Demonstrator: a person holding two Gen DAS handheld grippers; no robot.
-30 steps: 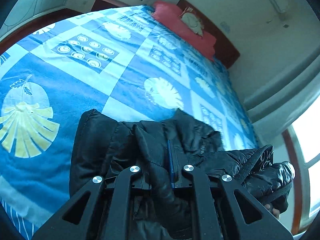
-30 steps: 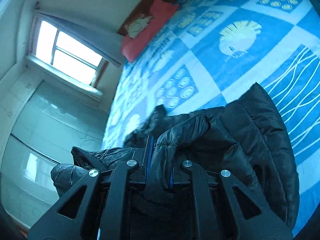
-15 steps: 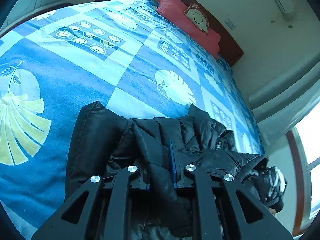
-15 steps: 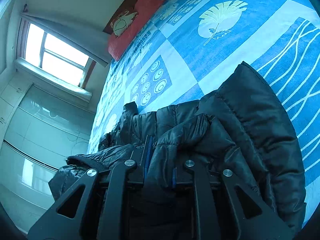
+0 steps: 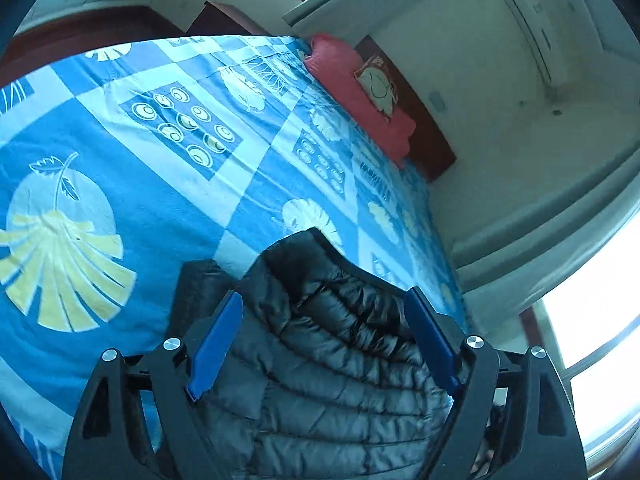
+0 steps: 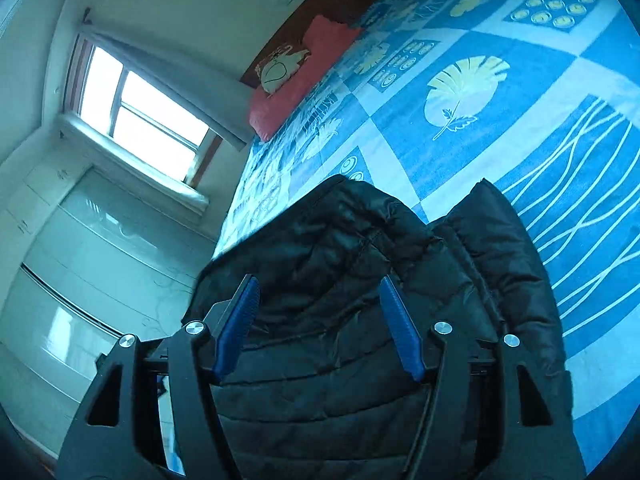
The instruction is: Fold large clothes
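Blue-padded left tongs [image 5: 322, 334] and right tongs [image 6: 318, 322], both angled downward with jaws just opened and released, straddle the black puffer jacket [image 5: 320, 360] heaped at lower centre on the blue patterned bed [image 5: 140, 200].

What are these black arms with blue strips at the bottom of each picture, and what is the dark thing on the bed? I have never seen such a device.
Each picture comes from a camera fixed on a hand-held gripper, looking forward along its two fingers. A person holds one gripper in each hand; there is no robot. One view shows the left gripper, the other the right gripper. The blue strips are the finger pads. The dark thing is a black puffy jacket, lying on a bed with a blue patterned cover and a red pillow. Both grippers have just been opening: the jaws stand apart with the jacket between them, but nothing is gripped now.
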